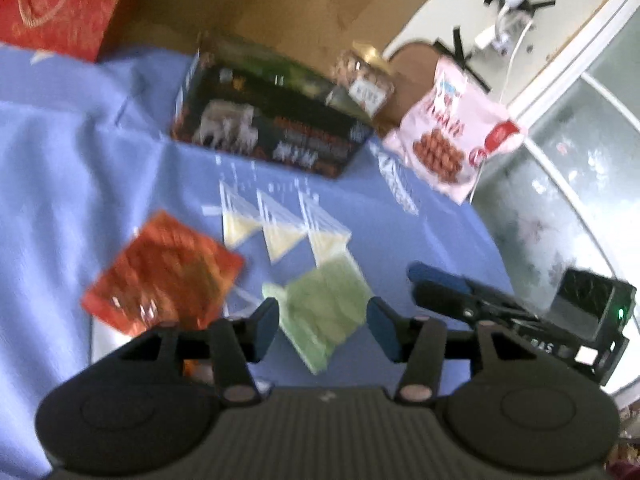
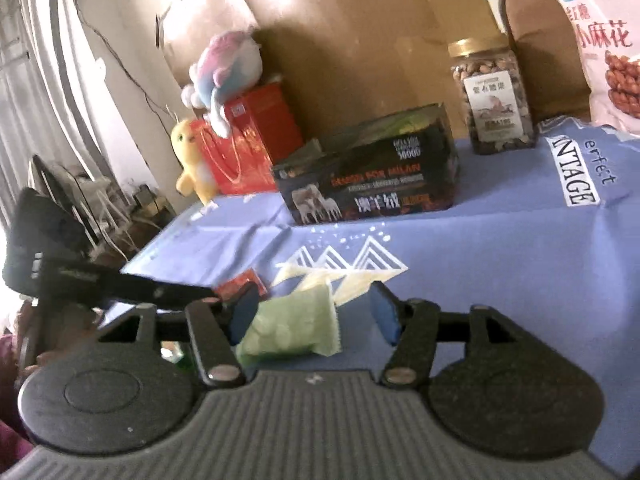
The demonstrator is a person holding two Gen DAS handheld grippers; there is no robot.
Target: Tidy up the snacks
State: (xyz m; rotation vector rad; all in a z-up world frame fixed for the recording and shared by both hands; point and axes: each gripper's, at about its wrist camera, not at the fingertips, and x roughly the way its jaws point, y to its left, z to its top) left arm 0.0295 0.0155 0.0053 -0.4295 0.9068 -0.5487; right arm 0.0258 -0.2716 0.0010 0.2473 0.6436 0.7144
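Note:
A pale green snack packet (image 1: 324, 312) lies on the blue cloth (image 1: 100, 160), between the blue pads of my left gripper (image 1: 324, 330). That gripper is open and its pads stand just off the packet's sides. In the right wrist view the same green packet (image 2: 292, 328) sits between the fingers of my right gripper (image 2: 314, 316), which is open. The packet rests against the left pad, with a wide gap to the right one. An orange-red packet (image 1: 164, 272) lies flat to the left of the green one.
At the back of the cloth stand a dark box (image 2: 368, 168), a jar of nuts (image 2: 496, 100) and a pink snack bag (image 2: 600, 40). A red gift bag (image 2: 240, 152) and plush toys (image 2: 228, 76) are at the far left. The table edge runs along the right (image 1: 492, 240).

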